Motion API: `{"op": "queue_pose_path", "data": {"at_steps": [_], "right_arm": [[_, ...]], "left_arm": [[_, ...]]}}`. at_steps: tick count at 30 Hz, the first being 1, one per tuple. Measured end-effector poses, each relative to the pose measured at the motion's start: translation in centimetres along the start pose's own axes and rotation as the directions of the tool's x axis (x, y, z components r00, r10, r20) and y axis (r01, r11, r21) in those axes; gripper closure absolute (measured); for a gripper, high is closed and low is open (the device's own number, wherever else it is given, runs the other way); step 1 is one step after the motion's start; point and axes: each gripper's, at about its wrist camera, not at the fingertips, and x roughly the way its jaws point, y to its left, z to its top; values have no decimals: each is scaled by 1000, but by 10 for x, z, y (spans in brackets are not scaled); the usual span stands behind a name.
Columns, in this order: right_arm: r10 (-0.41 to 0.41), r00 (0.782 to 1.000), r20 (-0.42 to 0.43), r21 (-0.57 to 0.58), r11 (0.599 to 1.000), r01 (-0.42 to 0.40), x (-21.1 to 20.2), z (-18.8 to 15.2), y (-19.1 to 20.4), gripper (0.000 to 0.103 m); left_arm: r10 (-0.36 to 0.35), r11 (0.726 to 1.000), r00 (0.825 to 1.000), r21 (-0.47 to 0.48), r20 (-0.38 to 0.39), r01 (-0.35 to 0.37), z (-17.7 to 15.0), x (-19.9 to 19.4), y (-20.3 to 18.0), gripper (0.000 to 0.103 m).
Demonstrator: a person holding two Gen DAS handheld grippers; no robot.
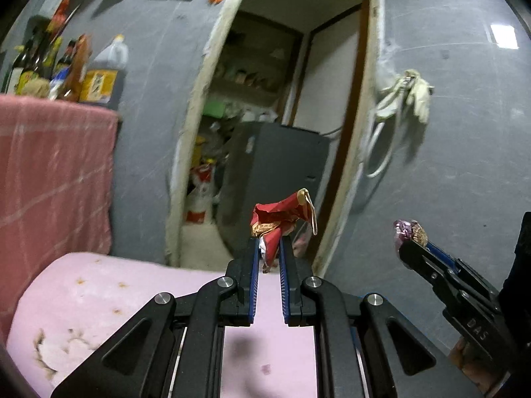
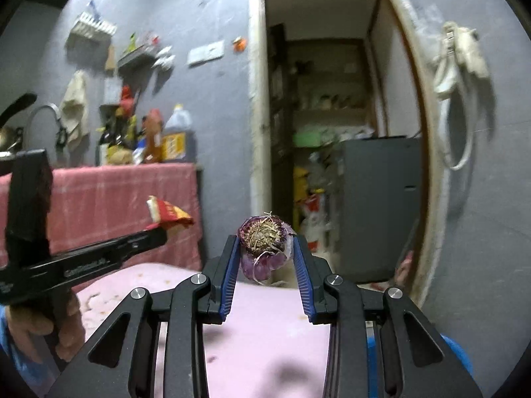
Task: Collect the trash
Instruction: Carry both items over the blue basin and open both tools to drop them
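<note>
My left gripper (image 1: 269,244) is shut on a crumpled red and gold wrapper (image 1: 282,219), held up in the air over the pink table (image 1: 99,292). The same wrapper (image 2: 167,215) shows at that gripper's tip (image 2: 159,230) in the right wrist view. My right gripper (image 2: 265,248) is shut on a purple garlic bulb (image 2: 264,245), root end facing the camera. In the left wrist view that bulb (image 1: 406,229) sticks out of the right gripper (image 1: 410,243) at the right edge. A hand (image 2: 36,325) holds the left gripper's handle.
A grey wall with an open doorway (image 1: 282,116) lies ahead, with a dark grey cabinet (image 1: 275,179) and cluttered shelves inside. A counter draped in pink cloth (image 1: 49,172) carries bottles (image 1: 69,69) at the left. Cloth gloves (image 1: 405,94) hang on the wall at the right.
</note>
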Motion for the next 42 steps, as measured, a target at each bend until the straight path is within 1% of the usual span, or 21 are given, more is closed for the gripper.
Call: {"op": "queue_pose_path", "data": {"at_steps": [2,5,9,11,15,18,20,23,26,32,38,40,42], "right_arm": [[-28,999,19,12,1000,28,-5,1,-9,73],[-81,996,41,51,996,78,-19,1,-36,73],[-138,990,41,77,988,134,-34,-6,-67,73],[-156,987,36,87,985,152,-36,-10,-75,73],[-201,980,9,109,974,199,-39,-22,-98,73],[-217,976,-34,147,964,219,-35,-32,-115,73],[-223,973,-61,161,960,231,-34,-37,-123,73],[-223,969,-104,181,954,239,-30,-46,-131,73],[-223,964,-142,191,950,248,-27,-53,-137,72],[-222,953,-207,217,939,266,-20,-64,-146,72],[-219,941,-258,245,927,283,-14,-73,-154,69],[-221,936,-273,253,922,291,-13,-76,-158,67],[-226,933,-281,256,919,300,-12,-78,-159,63]], "left_arm": [[-15,1000,1000,22,15,15,2,-3,-19,94],[-46,997,999,61,23,44,1,5,-43,94],[-90,991,996,96,14,88,-3,16,-76,94],[-104,989,995,104,3,103,-8,24,-86,94],[-126,983,991,129,-45,131,-17,44,-105,94],[-129,979,986,142,-104,144,-25,62,-116,94],[-138,978,980,138,-147,158,-32,73,-122,94],[-171,976,962,99,-215,196,-43,87,-125,94],[-187,975,946,67,-265,211,-52,98,-127,94],[-193,977,904,14,-381,215,-67,124,-127,94],[-211,975,864,-35,-458,220,-77,143,-124,92],[-215,975,853,-51,-475,217,-78,150,-122,89],[-214,976,850,-63,-482,210,-79,152,-121,74]]}}
